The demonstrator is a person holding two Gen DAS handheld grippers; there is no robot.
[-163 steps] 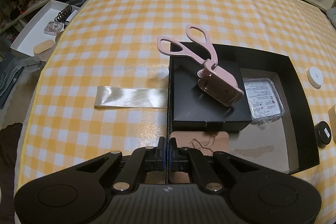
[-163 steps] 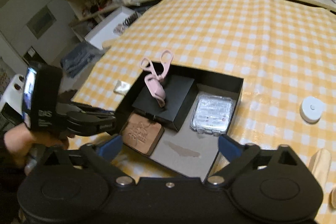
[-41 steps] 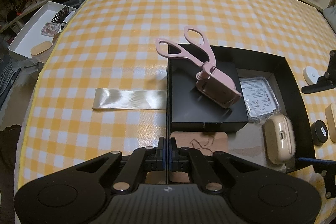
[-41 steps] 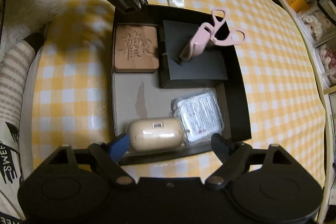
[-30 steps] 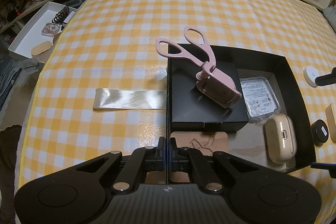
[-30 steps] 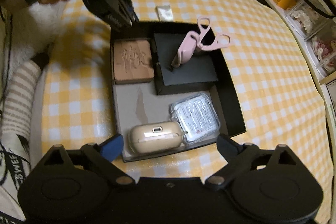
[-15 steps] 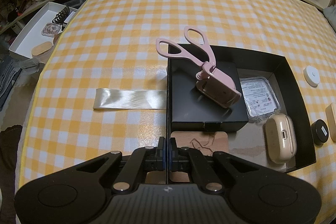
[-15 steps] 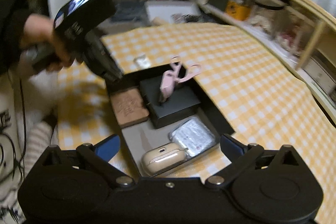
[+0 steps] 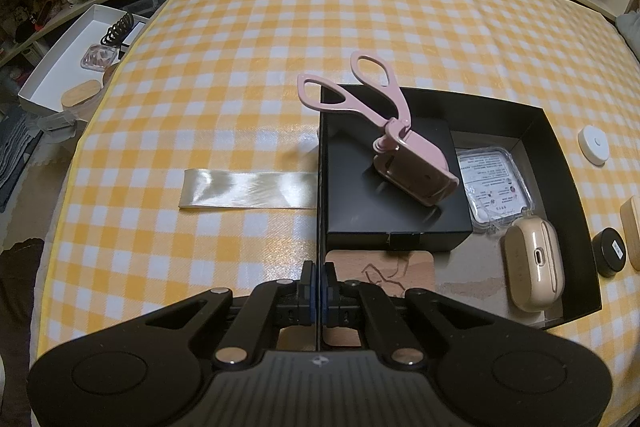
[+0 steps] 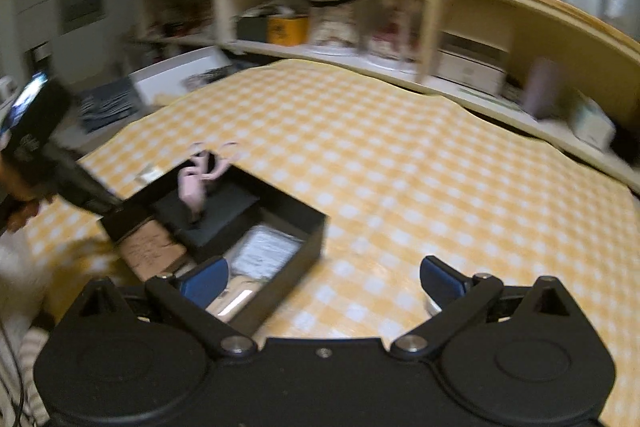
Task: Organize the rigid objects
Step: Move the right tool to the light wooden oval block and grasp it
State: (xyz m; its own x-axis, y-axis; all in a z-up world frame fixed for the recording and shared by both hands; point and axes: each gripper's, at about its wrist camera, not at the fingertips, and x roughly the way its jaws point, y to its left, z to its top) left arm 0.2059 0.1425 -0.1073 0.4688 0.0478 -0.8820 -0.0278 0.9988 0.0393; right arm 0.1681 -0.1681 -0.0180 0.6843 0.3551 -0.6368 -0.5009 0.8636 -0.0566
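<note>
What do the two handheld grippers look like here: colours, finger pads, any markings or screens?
Both are matte black plastic with silver pivot screws. The right gripper has blue pads on its fingers. The left gripper bears a small logo on its body and, in the right wrist view, white lettering and a lit screen.

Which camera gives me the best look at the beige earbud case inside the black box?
The left wrist view: the beige earbud case lies sharp and whole in the near right corner of the black box. The right wrist view is motion-blurred, and there the case shows only in part, behind a tong finger.
</note>
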